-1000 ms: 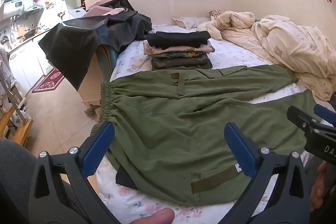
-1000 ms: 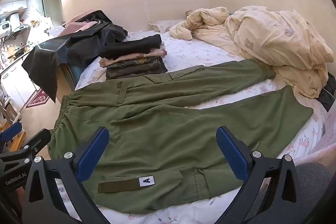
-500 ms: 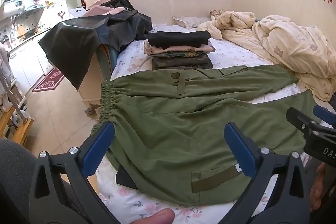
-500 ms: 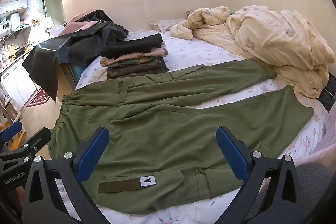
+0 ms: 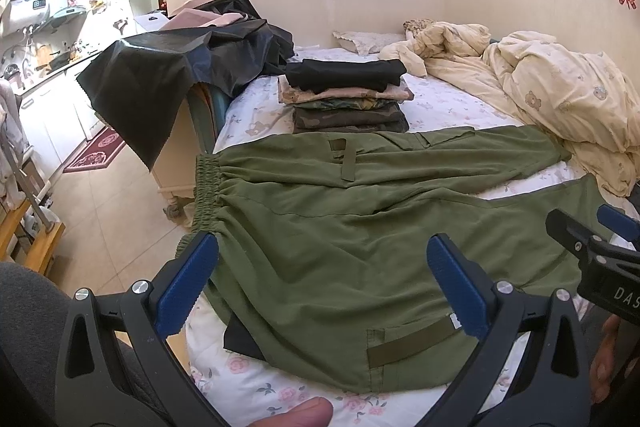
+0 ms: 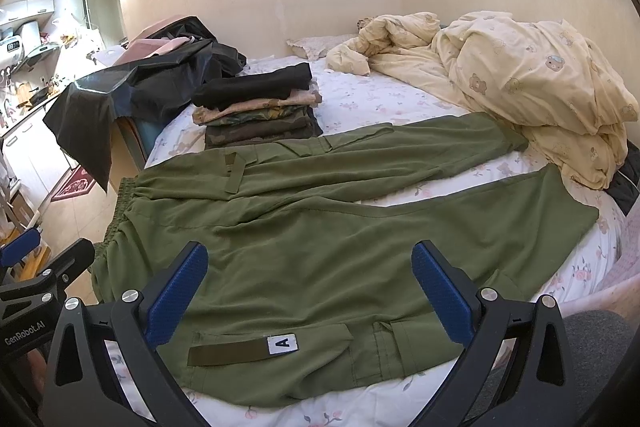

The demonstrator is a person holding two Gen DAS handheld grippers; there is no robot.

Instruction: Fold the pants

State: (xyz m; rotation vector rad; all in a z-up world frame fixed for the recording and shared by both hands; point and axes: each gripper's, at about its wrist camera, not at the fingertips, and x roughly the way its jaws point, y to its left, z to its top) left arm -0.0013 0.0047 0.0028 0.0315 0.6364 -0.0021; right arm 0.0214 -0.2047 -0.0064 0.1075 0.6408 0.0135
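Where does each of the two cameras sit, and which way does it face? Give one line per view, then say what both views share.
Left wrist: sits on the left gripper, low at the bed's near edge, facing across the olive-green cargo pants near their elastic waistband; a fingertip shows below, the right gripper at right.
Right wrist: sits on the right gripper, facing the pants' legs and the cream bear-print duvet; the left gripper shows at left.
Shared: pants, the stack of folded clothes, duvet.

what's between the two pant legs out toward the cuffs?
Bare floral bedsheet: a wedge of it shows between the two spread legs of the green cargo pants, clearest in the right wrist view.
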